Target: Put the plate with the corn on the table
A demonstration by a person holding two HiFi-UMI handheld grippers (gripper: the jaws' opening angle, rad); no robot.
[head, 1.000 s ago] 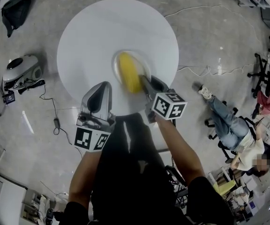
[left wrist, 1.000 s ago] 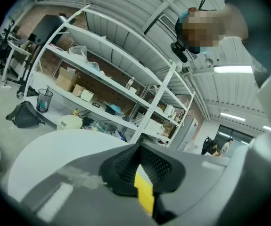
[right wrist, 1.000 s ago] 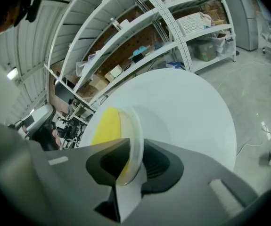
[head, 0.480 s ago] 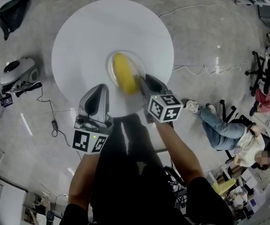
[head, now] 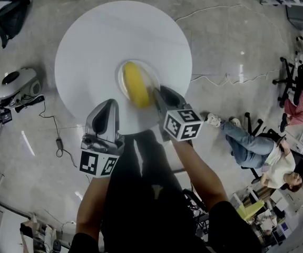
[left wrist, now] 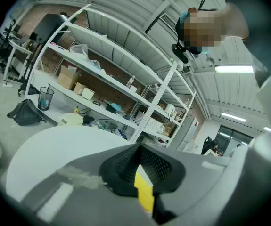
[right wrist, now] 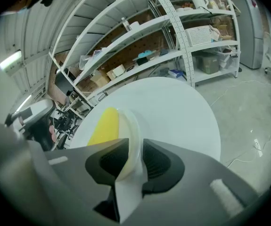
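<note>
A pale plate (head: 121, 77) carrying a yellow corn cob (head: 134, 84) rests near the middle of the round white table (head: 98, 41). My right gripper (head: 155, 95) is at the plate's near right rim. In the right gripper view the plate's rim (right wrist: 134, 131) stands between the jaws of the right gripper (right wrist: 134, 147), which are slightly apart, with a dark gap beside the left pad; the corn (right wrist: 103, 126) lies beyond. My left gripper (head: 109, 105) hovers at the table's near edge and holds nothing. Seen in its own view, the left gripper (left wrist: 137, 147) has its tips together.
Metal shelves (right wrist: 173, 36) full of boxes stand beyond the table. On the floor are a person sitting at the right (head: 256, 146), office chairs (head: 299, 83), cables (head: 220, 78), a grey machine (head: 17, 83) at the left and a dark bag (head: 11, 9).
The head view has drifted, so the table now sits a little further left. The plate keeps its place on the table with the right gripper at its rim. The left gripper has barely moved.
</note>
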